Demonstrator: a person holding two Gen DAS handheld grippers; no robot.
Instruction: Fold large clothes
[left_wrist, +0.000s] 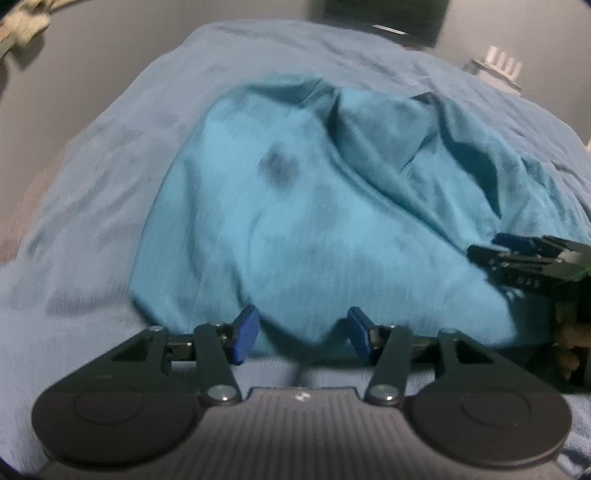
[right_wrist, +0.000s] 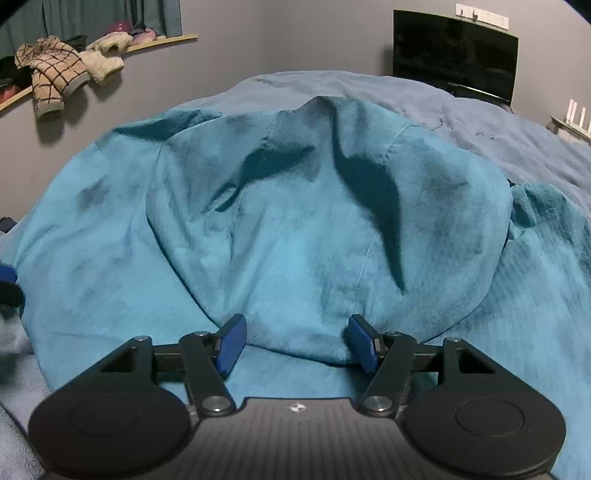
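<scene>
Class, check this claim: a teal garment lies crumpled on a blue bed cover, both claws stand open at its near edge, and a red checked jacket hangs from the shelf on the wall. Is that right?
One detail is wrong: the checked jacket is tan with dark lines, not red, as the right wrist view shows. The teal garment does lie crumpled on the blue bed cover, with the left claw and right claw open at its near edge.

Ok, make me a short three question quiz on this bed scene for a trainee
1. True or false: the left tongs are clamped on the teal garment.
2. What does the garment lie on? A) bare floor B) blue bedcover C) wooden table
3. What dark object stands by the wall beyond the bed?

Key: 1 false, both pairs of tongs stand open. 2 B. 3 a dark screen.
</scene>
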